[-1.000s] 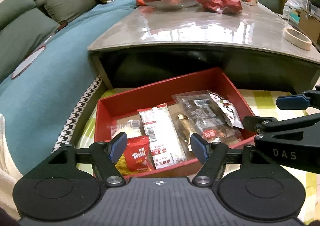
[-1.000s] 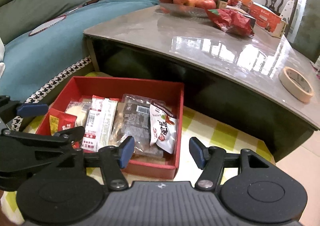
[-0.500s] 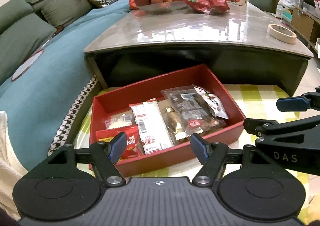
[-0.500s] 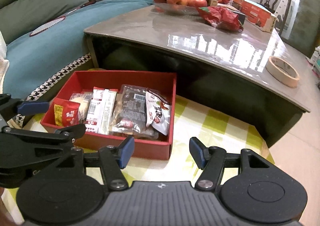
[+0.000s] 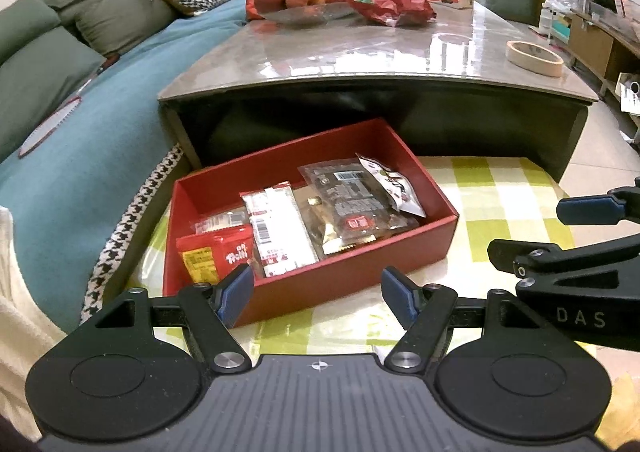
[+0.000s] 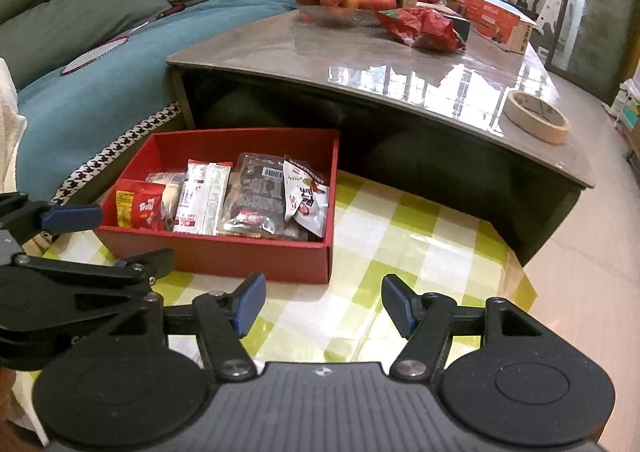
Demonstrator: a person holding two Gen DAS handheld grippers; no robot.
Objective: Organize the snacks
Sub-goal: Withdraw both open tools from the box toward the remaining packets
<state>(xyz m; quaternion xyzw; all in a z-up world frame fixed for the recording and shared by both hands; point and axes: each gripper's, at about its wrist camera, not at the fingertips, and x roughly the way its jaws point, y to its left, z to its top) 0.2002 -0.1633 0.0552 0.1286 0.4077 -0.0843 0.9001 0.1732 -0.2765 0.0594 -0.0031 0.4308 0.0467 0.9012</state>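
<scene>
Both tools hang empty just short of the red box (image 5: 352, 276) of snack packets (image 5: 276, 236) on the checked cloth (image 6: 400, 236), left tool (image 5: 318, 294) spread apart, right tool (image 6: 323, 304) just been opening, nothing between.

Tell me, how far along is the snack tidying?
Mostly done, it seems: the snack packets lie side by side in the red box on the checked cloth. Nothing is in hand: the left gripper and right gripper are open and empty, the right one's fingers having just been opening. Possibly left: the red bag on the table.
</scene>
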